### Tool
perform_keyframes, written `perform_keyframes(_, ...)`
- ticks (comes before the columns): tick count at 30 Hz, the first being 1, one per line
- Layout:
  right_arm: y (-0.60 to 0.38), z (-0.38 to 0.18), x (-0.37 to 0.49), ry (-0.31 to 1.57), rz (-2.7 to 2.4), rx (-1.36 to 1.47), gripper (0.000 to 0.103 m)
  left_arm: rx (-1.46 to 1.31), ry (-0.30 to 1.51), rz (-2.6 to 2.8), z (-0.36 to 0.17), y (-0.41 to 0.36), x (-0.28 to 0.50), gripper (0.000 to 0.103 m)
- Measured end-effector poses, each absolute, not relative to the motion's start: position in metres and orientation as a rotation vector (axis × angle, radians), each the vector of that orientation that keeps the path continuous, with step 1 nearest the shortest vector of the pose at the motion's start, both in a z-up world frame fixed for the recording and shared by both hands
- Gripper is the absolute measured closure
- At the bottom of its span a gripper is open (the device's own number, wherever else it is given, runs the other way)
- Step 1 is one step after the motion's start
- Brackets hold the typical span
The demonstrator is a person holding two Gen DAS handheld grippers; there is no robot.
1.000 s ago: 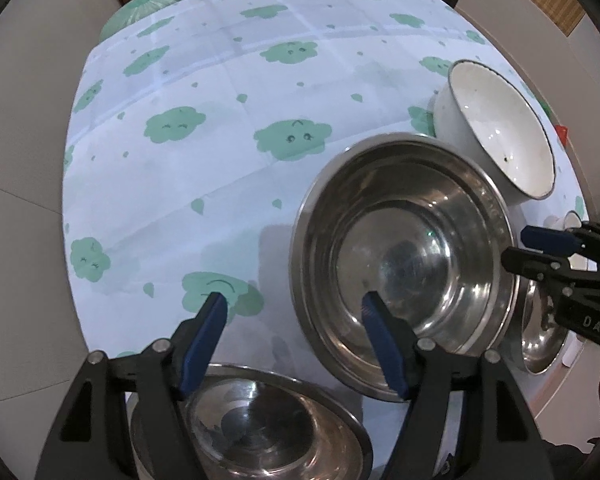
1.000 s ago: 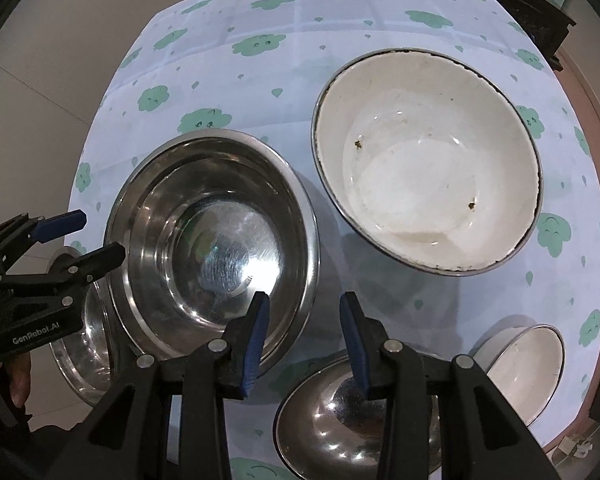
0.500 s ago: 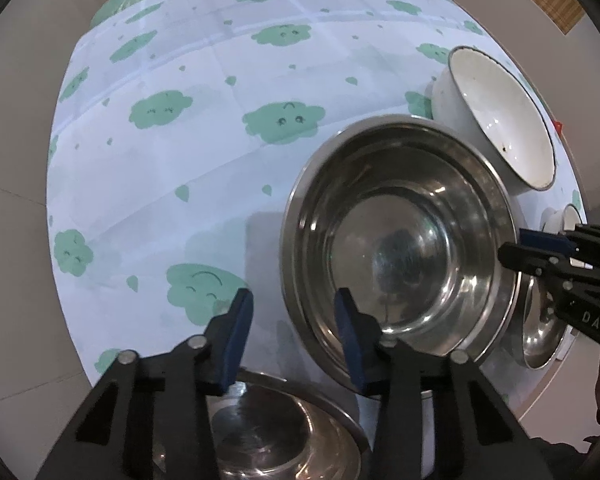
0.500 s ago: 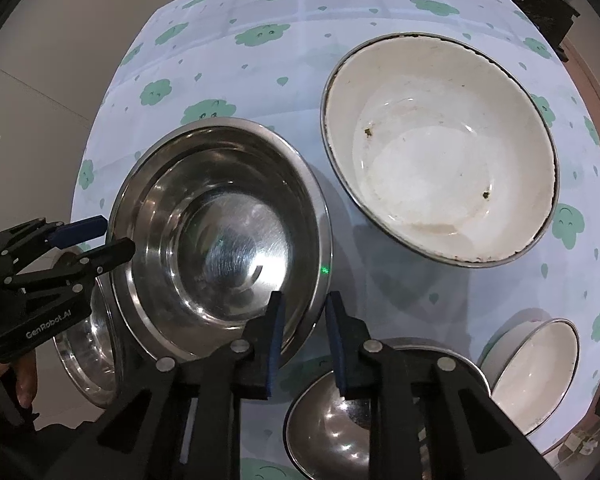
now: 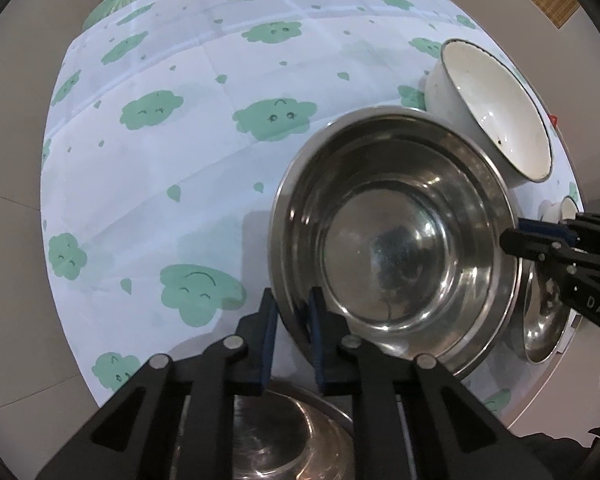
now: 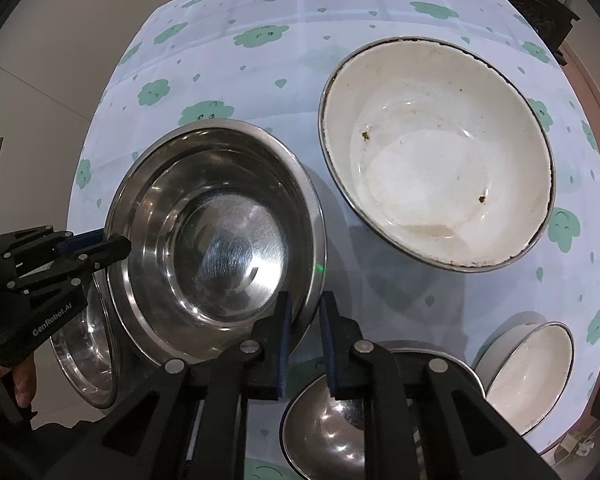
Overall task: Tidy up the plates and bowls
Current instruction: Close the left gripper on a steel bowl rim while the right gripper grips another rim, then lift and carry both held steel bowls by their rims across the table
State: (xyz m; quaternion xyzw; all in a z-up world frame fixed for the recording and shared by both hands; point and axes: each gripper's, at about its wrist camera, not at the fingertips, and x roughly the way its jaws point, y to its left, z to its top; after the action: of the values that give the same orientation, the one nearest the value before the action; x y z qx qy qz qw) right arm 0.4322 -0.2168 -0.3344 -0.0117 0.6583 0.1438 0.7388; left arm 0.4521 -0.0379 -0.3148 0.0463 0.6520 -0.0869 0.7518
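Two grippers pinch opposite sides of the big steel bowl (image 5: 396, 236): your left gripper (image 5: 292, 334) has its jaws closing over the rim nearest it, one pad outside and one inside, and your right gripper (image 6: 305, 334) is closing on the far rim the same way. That bowl sits on the cloud-print cloth (image 5: 188, 128), beside the large white bowl (image 6: 436, 160), with smaller steel bowls (image 6: 324, 420) near the table edge and a small white bowl (image 6: 528, 372) to the right. It looks tilted, perhaps lifted slightly, though you cannot tell for sure.
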Motion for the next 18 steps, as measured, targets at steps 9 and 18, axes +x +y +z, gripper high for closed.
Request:
perform_keyframes(9,-0.212,-0.324,0.437,1.415,0.317,-0.049,0.088,0.103,1.378,-0.172,-0.299,-0.037,0.457,0.091)
perform_keyframes(18,-0.205,-0.315,0.445,1.394,0.333,-0.061,0.088,0.097,1.356,-0.149,-0.290,-0.027,0.460,0.091)
